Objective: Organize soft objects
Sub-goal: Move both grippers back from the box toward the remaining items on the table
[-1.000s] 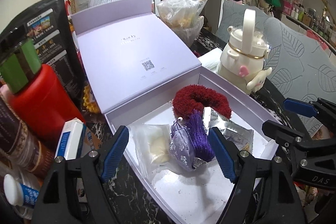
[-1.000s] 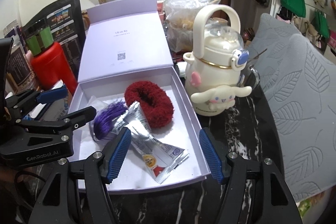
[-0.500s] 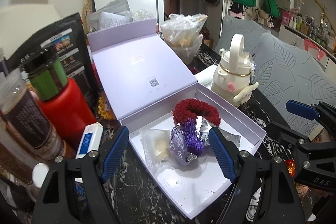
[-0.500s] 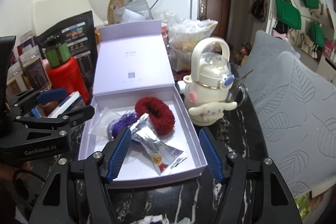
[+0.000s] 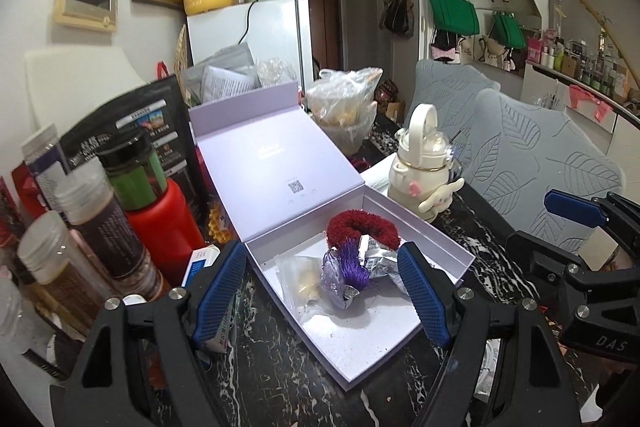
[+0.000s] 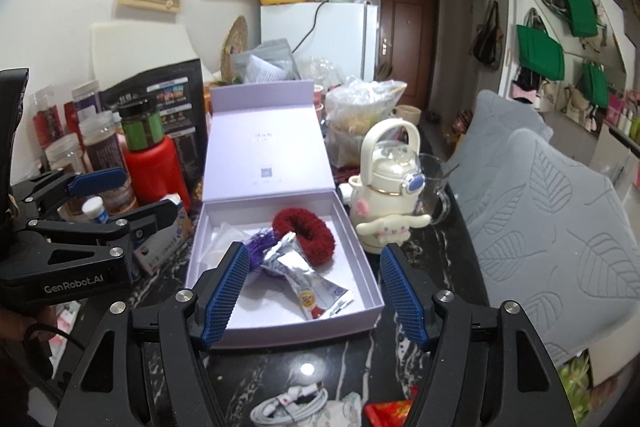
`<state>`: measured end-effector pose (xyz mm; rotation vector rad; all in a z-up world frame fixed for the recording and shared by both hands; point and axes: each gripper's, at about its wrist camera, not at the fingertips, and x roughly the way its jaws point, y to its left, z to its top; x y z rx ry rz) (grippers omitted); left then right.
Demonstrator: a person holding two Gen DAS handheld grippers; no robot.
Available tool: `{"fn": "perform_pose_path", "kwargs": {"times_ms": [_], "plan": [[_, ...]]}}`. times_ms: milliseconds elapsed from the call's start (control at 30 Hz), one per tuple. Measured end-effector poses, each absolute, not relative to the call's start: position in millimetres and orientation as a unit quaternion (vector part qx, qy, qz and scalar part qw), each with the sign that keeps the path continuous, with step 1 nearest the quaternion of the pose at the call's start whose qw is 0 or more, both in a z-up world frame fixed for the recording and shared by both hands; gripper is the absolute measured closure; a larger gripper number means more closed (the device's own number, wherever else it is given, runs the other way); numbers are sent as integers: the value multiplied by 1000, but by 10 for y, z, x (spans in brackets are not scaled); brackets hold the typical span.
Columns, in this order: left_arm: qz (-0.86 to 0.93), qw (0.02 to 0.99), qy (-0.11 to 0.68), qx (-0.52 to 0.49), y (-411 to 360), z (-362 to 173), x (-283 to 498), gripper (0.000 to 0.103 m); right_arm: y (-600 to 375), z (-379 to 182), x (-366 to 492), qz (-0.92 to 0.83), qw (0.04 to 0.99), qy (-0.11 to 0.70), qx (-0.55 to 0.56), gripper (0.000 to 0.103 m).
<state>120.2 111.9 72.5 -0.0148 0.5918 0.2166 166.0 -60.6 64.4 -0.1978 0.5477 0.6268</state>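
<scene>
One lilac gift box [image 6: 280, 323] holds one red scrunchie [image 6: 306, 233], one purple tassel sachet [image 5: 344, 273], one foil packet [image 6: 308, 281] and one clear pouch [image 5: 300, 277]. Beside it stand one cream character bottle [image 6: 386, 195] and one red flask [image 6: 154, 169].

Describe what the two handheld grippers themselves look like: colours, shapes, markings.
Both are black plastic frames with silver bolts and two long fingers faced with ribbed blue pads. The left gripper carries white "GenRobot.AI" lettering on its side, seen from the right wrist view. The right gripper shows "DAS" on its side in the left wrist view. No sleeves are visible.
</scene>
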Motion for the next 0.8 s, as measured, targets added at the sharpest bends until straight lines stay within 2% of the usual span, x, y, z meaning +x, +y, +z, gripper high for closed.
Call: {"fn": "perform_pose_path", "kwargs": {"times_ms": [100, 133, 233, 267, 800], "plan": [[105, 954, 281, -3, 1068, 801, 1096, 24, -679, 712, 1543, 304, 913, 256, -92, 32], [104, 955, 278, -2, 1047, 826, 1060, 21, -698, 731, 1507, 304, 914, 253, -91, 30], [98, 958, 268, 2, 989, 897, 951, 5, -754, 788, 1396, 300, 917, 249, -90, 17], [98, 960, 264, 4, 975, 915, 918, 4, -777, 805, 1367, 300, 917, 245, -89, 15], [81, 969, 234, 23, 654, 1145, 372, 3, -1180, 1007, 826, 283, 931, 221, -64, 8]]}}
